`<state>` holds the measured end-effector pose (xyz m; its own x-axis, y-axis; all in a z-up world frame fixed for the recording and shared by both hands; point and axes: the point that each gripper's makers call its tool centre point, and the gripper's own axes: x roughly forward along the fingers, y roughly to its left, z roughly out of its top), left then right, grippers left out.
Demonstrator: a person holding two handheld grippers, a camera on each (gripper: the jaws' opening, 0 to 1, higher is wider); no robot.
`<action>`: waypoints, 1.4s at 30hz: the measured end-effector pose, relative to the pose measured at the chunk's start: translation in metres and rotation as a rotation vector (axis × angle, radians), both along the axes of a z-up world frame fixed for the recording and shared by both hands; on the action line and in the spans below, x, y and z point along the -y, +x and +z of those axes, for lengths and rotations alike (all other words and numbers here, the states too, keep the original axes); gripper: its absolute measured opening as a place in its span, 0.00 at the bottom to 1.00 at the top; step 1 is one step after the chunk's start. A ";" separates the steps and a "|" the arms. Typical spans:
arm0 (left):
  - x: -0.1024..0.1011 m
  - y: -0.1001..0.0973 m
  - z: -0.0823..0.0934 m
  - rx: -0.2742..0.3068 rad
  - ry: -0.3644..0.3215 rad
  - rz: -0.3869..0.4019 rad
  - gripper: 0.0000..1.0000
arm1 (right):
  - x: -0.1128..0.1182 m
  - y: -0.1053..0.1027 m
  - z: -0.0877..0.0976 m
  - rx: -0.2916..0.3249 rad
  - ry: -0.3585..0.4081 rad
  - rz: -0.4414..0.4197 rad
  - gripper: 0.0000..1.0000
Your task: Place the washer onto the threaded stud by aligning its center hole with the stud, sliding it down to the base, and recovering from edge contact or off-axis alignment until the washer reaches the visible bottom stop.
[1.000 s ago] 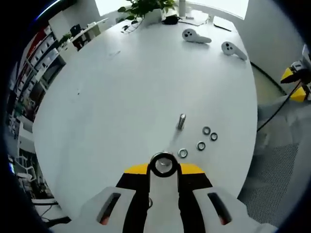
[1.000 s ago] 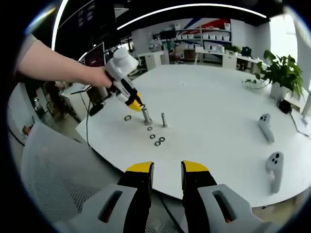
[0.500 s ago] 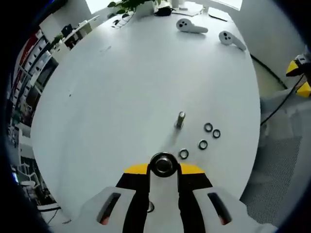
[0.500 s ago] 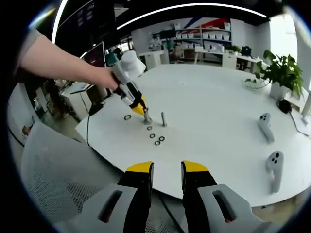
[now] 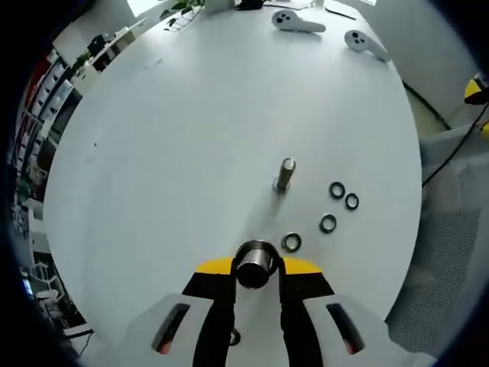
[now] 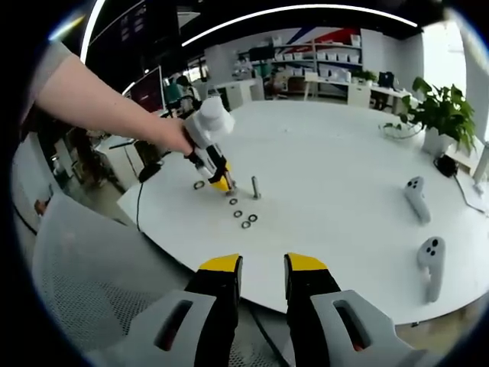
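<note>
The left gripper (image 5: 257, 267) held its fingers closed around the near stud (image 5: 256, 262), a washer (image 5: 256, 251) ringing its top. The right gripper (image 6: 262, 269) hung narrowly parted, empty. Released tilted, the washer could jam on the threads.

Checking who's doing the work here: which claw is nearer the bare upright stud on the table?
Left. The left claw is down at the table just beside the stud; the right claw sits back past the table's edge.
</note>
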<state>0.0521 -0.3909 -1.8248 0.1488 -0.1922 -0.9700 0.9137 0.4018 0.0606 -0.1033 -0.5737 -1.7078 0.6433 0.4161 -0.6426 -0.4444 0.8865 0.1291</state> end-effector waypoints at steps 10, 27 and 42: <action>-0.001 -0.002 -0.003 0.018 -0.002 -0.008 0.20 | 0.000 -0.001 -0.001 -0.005 0.000 -0.001 0.25; -0.023 -0.007 -0.008 0.102 -0.008 0.084 0.36 | -0.003 -0.001 0.002 0.004 0.011 0.017 0.24; -0.067 -0.033 0.023 0.117 -0.013 0.248 0.35 | -0.006 -0.004 -0.001 -0.016 0.003 0.036 0.24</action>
